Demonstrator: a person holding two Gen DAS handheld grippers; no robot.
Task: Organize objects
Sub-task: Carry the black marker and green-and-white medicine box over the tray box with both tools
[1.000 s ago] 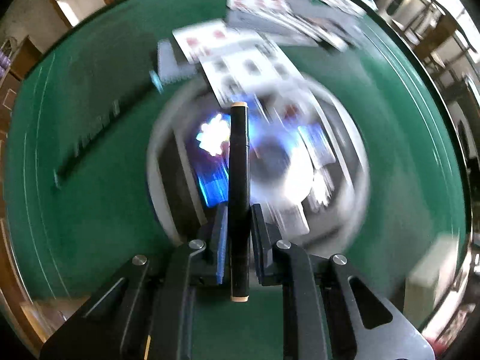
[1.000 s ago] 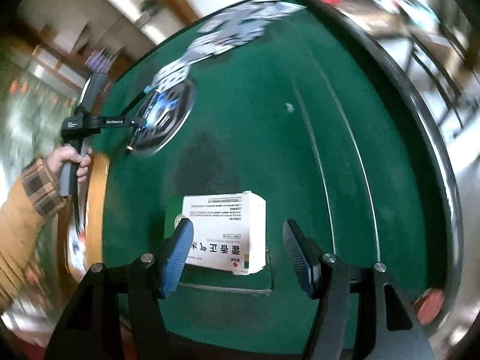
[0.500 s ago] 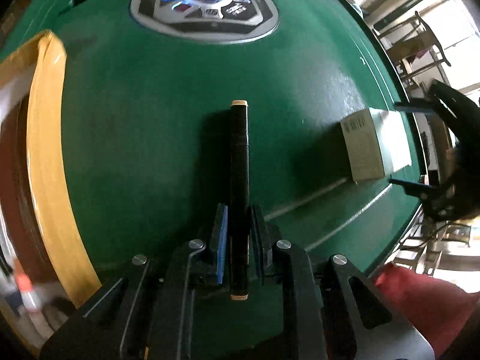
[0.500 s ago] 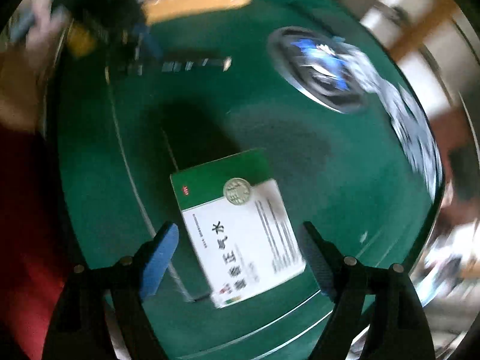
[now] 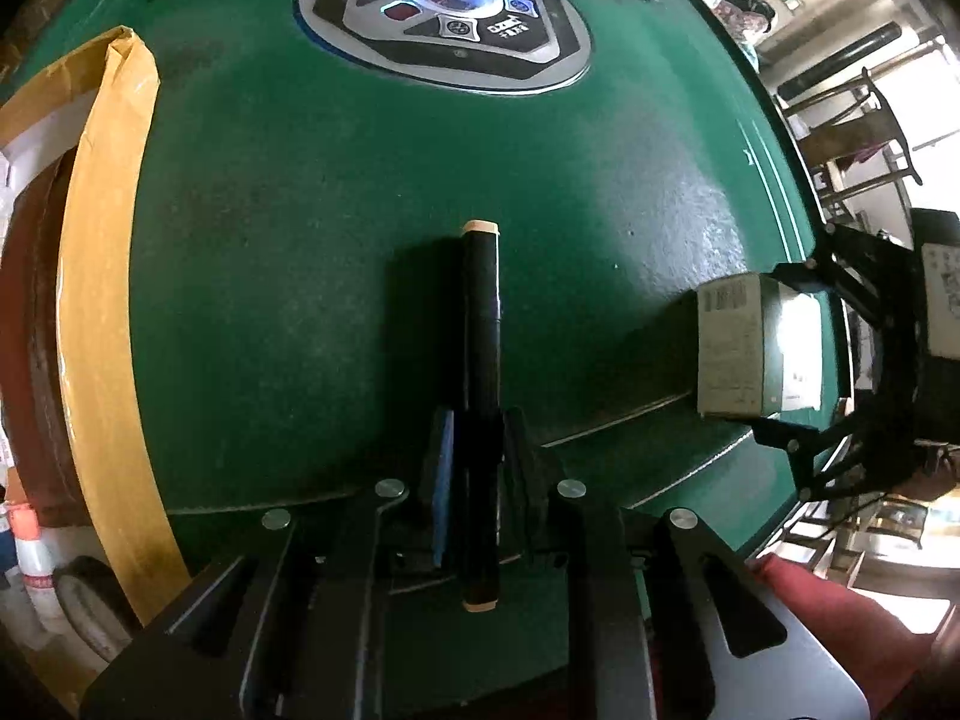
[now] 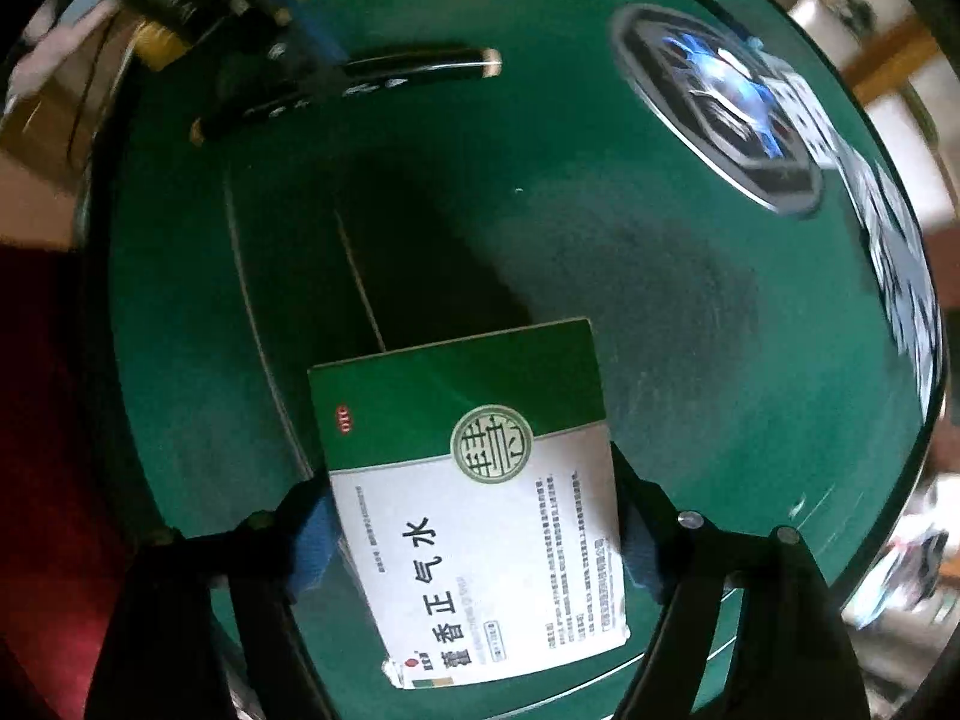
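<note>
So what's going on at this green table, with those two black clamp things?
A person is tidying up with a hand-held gripper in each hand. The left hand-held gripper is shut on a black marker pen, held just above the green table. The right hand-held gripper has its pads against both sides of a green-and-white medicine box near the table's edge. Playing cards lie scattered past the round centre console.

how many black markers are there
2. One marker is clamped in the left tool. A second marker lies on the green table beside it, seen only from the right wrist. Others may be hidden.
</note>
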